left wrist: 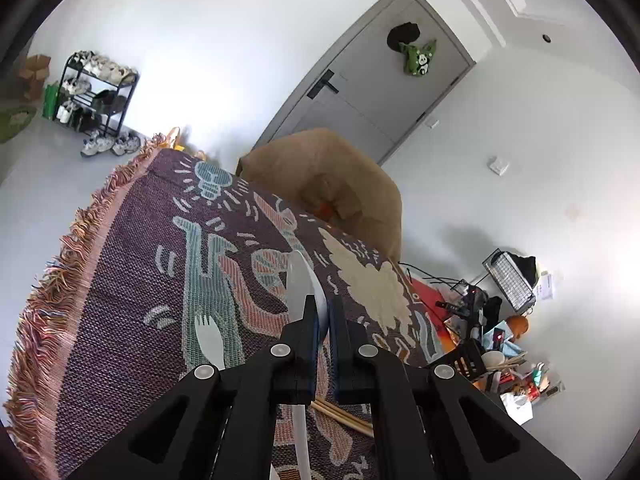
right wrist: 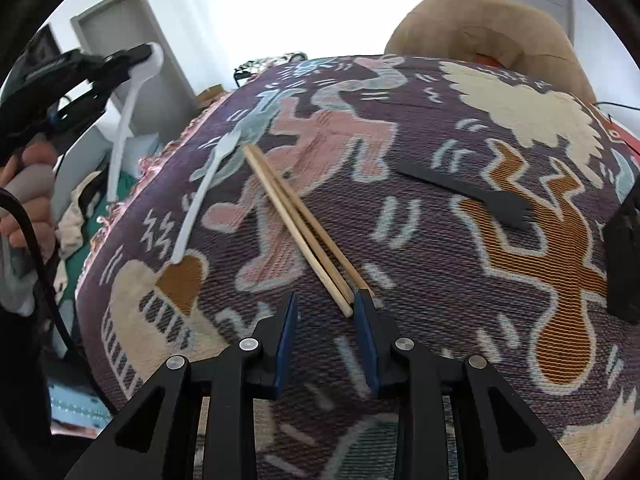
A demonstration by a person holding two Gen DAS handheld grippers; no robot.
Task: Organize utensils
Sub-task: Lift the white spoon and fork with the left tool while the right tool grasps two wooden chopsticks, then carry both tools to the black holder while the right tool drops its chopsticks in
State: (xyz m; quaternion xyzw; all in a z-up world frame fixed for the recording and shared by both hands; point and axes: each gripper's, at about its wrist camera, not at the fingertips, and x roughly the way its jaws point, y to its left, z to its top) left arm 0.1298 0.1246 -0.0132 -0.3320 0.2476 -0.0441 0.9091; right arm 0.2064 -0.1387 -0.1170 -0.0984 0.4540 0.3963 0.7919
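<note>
My left gripper (left wrist: pixel 323 304) is shut on a white plastic spoon (left wrist: pixel 301 280), held by its bowl above the patterned cloth (left wrist: pixel 132 264); the handle hangs down behind the fingers. It also shows in the right wrist view (right wrist: pixel 140 56), raised at the far left with the spoon (right wrist: pixel 124 120) dangling. My right gripper (right wrist: pixel 326 300) is open just above the cloth (right wrist: pixel 440 280), at the near ends of a pair of wooden chopsticks (right wrist: pixel 296 220). A white fork (right wrist: pixel 208 192) lies left of the chopsticks, also seen in the left wrist view (left wrist: pixel 210 340). A black fork (right wrist: pixel 468 192) lies to the right.
A tan cushioned chair (left wrist: pixel 328 184) stands at the table's far edge. A black object (right wrist: pixel 624 256) sits at the right edge of the cloth. Floor clutter with utensils and a wire basket (left wrist: pixel 508 280) lies to the right. A shoe rack (left wrist: pixel 96 92) stands by the wall.
</note>
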